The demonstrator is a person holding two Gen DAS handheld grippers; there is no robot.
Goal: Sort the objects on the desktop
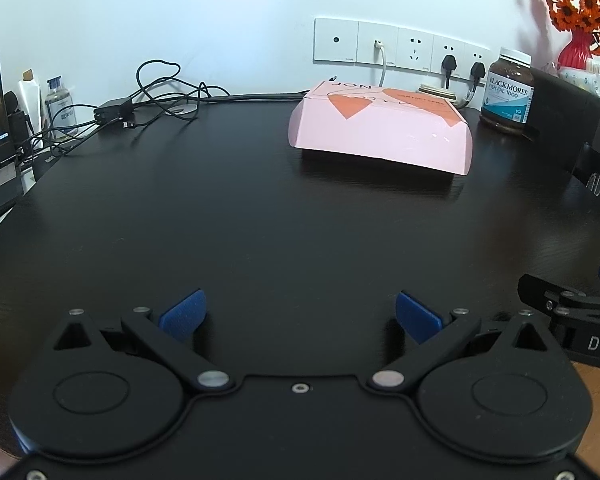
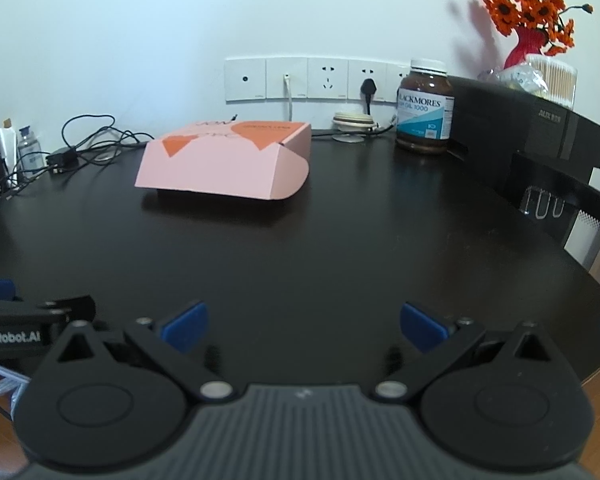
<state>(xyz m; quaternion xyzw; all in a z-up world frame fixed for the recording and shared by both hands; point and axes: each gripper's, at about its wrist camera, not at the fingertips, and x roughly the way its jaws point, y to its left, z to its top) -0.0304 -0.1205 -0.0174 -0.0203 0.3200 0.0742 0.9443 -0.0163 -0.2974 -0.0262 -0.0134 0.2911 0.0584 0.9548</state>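
Left wrist view: left gripper (image 1: 300,314) hovers low over the near edge of the dark, glossy bench (image 1: 260,220), blue-padded fingers spread wide, nothing between them. Right wrist view: right gripper (image 2: 304,326) in the same posture, fingers wide apart and empty, just beside the left one; each unit's black body shows at the edge of the other's frame.

Task items, as far as visible:
- Flat pink cardboard box with orange heart print (image 1: 380,128), lying toward the far side of the bench, front flap hanging over its near edge. Well apart from both grippers.
- Brown glass supplement jar with white cap and blue-white label (image 2: 424,110), upright at the back right, just beside a black appliance (image 2: 520,128).
- Tangle of black cable with a small adapter block (image 1: 140,100) at the back left, near a small clear bottle (image 1: 60,106).
- Small round cream-coloured object (image 2: 354,120) against the wall below the white socket strip (image 2: 312,78); cannot tell what it is.

Red vase of orange flowers (image 2: 526,46) stands on the appliance.

Progress judgement: sorting looks not yet started. No item is held or obviously grouped. The whole job appears to remain; the box looks the nearest candidate.
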